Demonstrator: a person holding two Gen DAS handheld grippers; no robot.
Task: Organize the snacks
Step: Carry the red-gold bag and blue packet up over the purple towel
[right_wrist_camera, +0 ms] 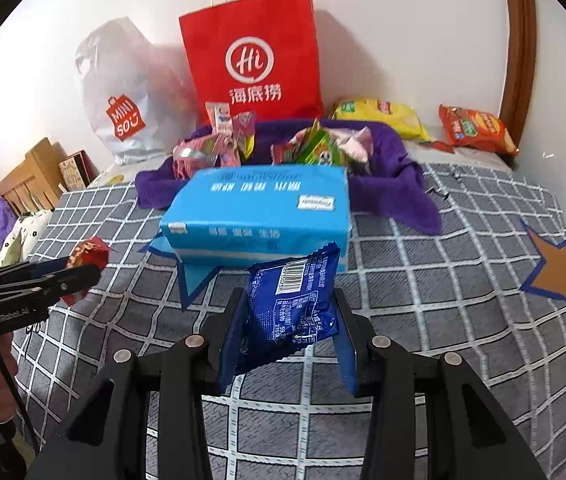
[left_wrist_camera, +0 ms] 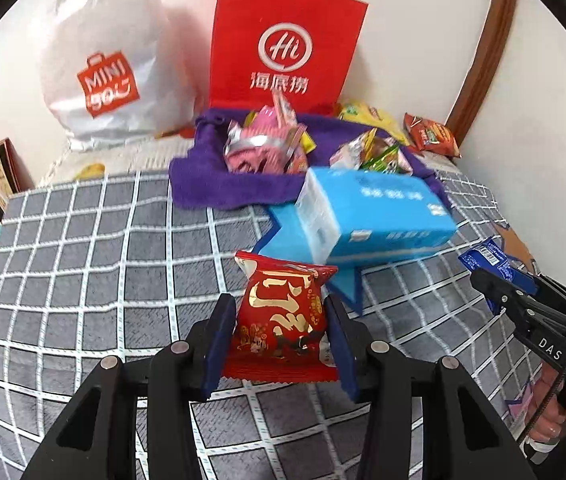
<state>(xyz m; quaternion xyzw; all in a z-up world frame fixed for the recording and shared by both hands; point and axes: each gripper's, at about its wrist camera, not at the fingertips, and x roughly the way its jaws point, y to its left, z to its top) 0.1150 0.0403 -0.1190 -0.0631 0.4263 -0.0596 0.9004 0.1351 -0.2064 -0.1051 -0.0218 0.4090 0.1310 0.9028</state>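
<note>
While both grippers tilt downward over the checked bed (left_wrist_camera: 83, 248), each holds one snack.
The left gripper (left_wrist_camera: 281, 320) clamps a red packet (left_wrist_camera: 281, 312); the right gripper (right_wrist_camera: 291, 312) pinches a blue packet (right_wrist_camera: 293, 300), both before the tissue pack (right_wrist_camera: 259, 216).

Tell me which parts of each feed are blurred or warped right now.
Left wrist view: blue tissue pack and pink snacks smeared by motion blur, red packet sharp; bed grid bows toward the edges. Right wrist view: tissue-pack lettering blurred, blue packet crisp; dark fisheye corners.
</note>
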